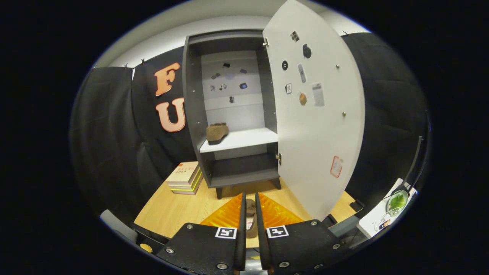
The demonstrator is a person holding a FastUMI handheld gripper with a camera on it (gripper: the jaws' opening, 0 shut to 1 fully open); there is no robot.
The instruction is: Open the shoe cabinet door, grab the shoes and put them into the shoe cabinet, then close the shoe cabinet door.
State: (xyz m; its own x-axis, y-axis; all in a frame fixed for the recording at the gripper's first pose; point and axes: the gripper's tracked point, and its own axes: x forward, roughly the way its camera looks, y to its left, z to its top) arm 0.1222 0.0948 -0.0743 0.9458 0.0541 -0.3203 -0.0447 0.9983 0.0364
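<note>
The shoe [251, 219] held tight between the two fingers of the gripper [249, 204] looks like soft, fuzzy brown suede, and so does the other shoe [217, 133] on the smooth white shelf [244, 139]. The shoe cabinet [195, 110] has matt grey sides, and its door [317, 126] is smooth and white. The table [172, 212] is light wood with fine lines in it.

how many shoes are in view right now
2. One brown shoe sits at the left end of the cabinet's white shelf. The other shoe is clamped between the jaws of the gripper, mostly hidden by them.
</note>
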